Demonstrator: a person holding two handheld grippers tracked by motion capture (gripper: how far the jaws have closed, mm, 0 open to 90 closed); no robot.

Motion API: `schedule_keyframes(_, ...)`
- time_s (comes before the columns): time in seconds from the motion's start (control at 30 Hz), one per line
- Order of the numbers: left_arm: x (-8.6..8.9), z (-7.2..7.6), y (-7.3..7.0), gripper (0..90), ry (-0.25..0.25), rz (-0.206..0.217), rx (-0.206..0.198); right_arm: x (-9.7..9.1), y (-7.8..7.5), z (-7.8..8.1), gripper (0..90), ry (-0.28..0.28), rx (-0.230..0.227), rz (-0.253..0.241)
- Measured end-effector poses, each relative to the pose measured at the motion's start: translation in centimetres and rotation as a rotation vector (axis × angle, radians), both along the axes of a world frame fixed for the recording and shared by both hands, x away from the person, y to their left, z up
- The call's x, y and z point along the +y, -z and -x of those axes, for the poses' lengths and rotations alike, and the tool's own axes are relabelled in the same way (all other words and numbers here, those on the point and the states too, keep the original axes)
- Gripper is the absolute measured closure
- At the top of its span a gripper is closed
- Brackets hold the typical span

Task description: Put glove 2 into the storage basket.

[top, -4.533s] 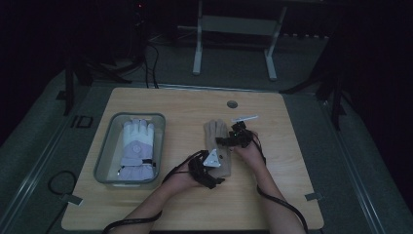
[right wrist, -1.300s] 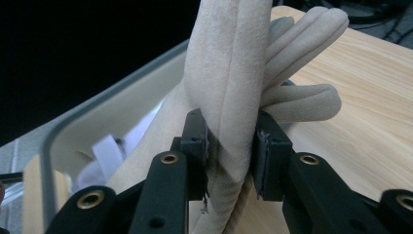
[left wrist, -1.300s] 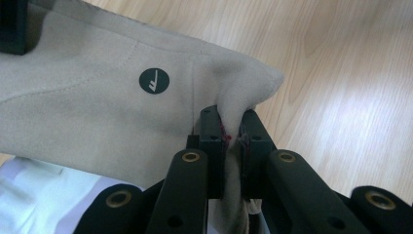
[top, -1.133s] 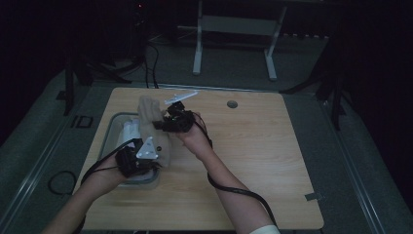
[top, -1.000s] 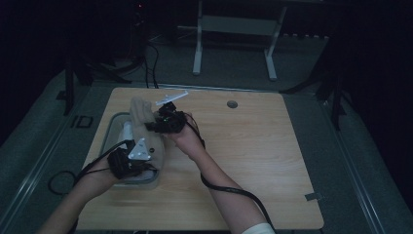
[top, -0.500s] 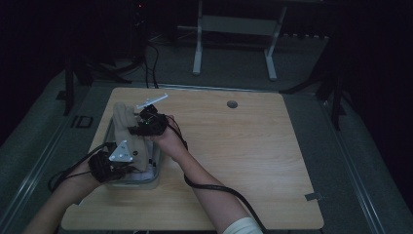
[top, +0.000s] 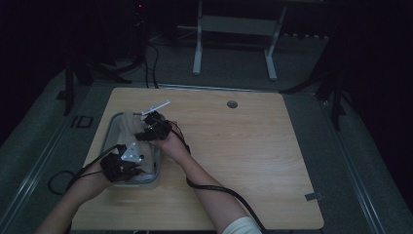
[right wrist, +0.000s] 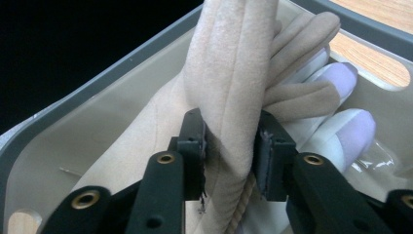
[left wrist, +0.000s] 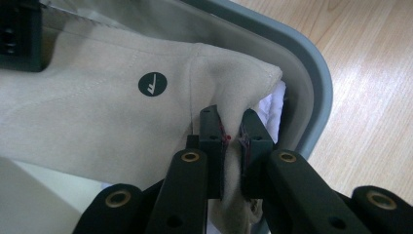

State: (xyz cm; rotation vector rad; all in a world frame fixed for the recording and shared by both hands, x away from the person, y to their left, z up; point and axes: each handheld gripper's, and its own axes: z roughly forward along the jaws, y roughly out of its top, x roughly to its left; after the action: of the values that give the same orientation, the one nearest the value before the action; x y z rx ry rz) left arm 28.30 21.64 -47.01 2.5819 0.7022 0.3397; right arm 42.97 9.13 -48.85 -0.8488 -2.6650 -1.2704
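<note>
A beige glove [top: 128, 124] lies over the grey tray [top: 108, 131] at the table's left, above a white glove with lavender fingertips [right wrist: 342, 79]. My left gripper [left wrist: 233, 136] is shut on the beige glove's [left wrist: 97, 112] cuff edge, near the tray's front wall [left wrist: 311, 83]. In the high view this left gripper [top: 139, 163] sits at the tray's near end. My right gripper [right wrist: 229, 146] has the bunched fingers of the beige glove [right wrist: 234, 53] between its pads. Its jaws have just been opening a little, but the pads still touch the fabric. It sits at the tray's far end [top: 141, 132].
Bare wooden tabletop [top: 243, 146] spreads to the right of the tray, with a round cable hole [top: 232, 104] near the far edge. A metal stand [top: 234, 29] and cables lie on the dark floor beyond.
Both hands have carried the beige glove from the table's middle leftward to the tray. Over the last second they lowered it into the tray.
</note>
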Motion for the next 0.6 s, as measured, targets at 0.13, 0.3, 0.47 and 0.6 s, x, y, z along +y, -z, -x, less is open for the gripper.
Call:
schedule_keyframes(0.13,0.0,-0.3,0.6,82.6,-0.005,0.020,0.022,-0.3,0.2,-0.2,58.5,0.002,-0.013,0.011)
schedule_keyframes(0.3,0.2,-0.4,0.6,82.6,-0.006,0.033,0.027,-1.1,-0.6,-0.8,58.5,0.052,-0.059,0.004)
schedule_keyframes(0.47,0.2,-0.4,0.8,81.1,-0.010,0.049,0.025,-1.2,-1.1,-1.0,54.8,0.089,-0.127,0.066)
schedule_keyframes(0.6,0.4,-0.4,0.9,78.1,-0.018,0.076,0.039,-1.3,-1.1,-1.2,50.2,0.091,-0.109,0.058)
